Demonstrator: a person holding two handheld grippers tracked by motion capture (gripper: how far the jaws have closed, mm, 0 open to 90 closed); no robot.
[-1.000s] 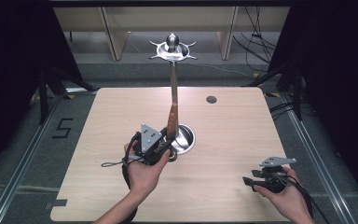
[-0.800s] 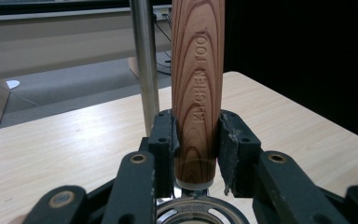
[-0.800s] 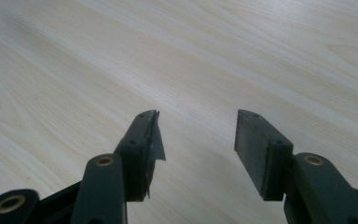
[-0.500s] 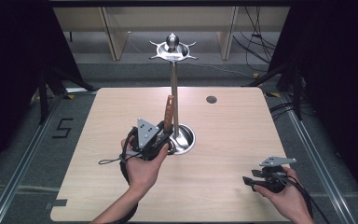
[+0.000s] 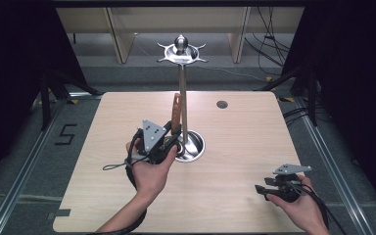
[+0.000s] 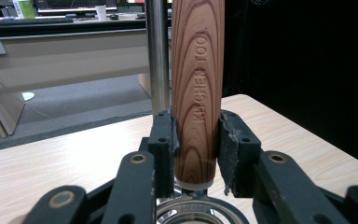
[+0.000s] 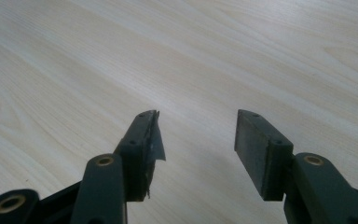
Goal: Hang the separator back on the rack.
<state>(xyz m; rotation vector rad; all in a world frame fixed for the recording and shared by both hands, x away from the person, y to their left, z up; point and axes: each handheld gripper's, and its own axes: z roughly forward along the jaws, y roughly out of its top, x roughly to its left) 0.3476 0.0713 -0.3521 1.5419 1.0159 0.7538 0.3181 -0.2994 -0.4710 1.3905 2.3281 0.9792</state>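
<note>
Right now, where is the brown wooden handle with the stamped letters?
In the high view the brown wooden handle stands nearly upright left of centre, clamped in the left hand-held gripper, just left of the tall metal stand with its round base.

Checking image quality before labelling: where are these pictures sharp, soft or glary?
High view: table evenly lit, surroundings dark, glare on the metal stand. Left gripper view: wooden handle and its lettering sharp, background desks soft. Right gripper view: right hand-held gripper slightly soft, wood grain blurring farther off.
</note>
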